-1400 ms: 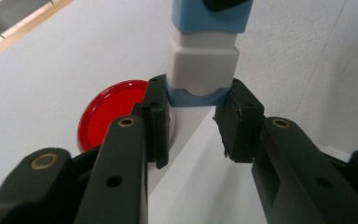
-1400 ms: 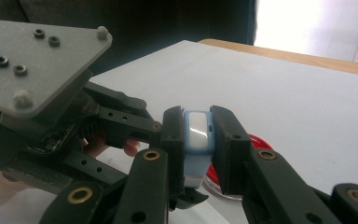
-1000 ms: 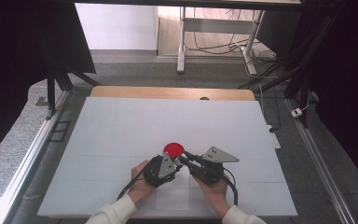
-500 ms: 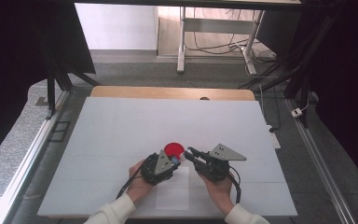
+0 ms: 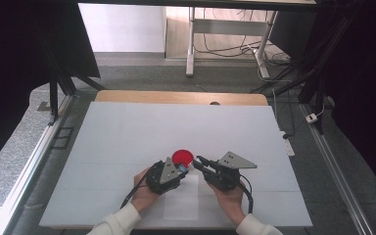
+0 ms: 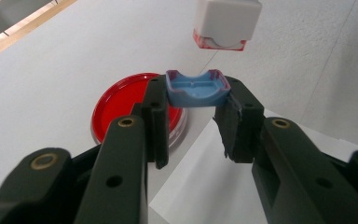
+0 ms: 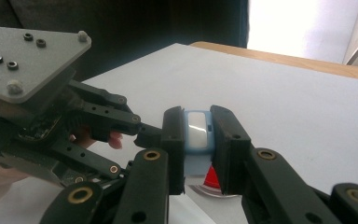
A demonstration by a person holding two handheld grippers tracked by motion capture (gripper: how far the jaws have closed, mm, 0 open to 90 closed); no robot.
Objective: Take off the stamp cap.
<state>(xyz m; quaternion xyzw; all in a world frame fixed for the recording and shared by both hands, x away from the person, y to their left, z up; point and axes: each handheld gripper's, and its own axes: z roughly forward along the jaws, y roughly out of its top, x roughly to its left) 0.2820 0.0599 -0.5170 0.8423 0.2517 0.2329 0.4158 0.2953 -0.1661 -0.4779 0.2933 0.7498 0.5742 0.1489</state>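
Under the dish (image 5: 182,156): the white table (image 5: 127,132).
Near side of the dish: a paper (image 5: 181,200) lies flat, toward the person.
Near-left of the dish: the left gripper (image 5: 182,168), fingers squeezed tight on a blue piece (image 6: 196,91).
Right of the dish: the right gripper (image 5: 198,160), fingers squeezed tight on a white piece (image 7: 196,130).
Pieces: both are up off the table, just beside the dish. From the left gripper view a small gap shows between them.
Change: almost none. Both hands stayed put by the dish and both grips stayed tight.
Meaning: I think this is a pause. The two pieces are apart and safe, and the next move can be small and slow.
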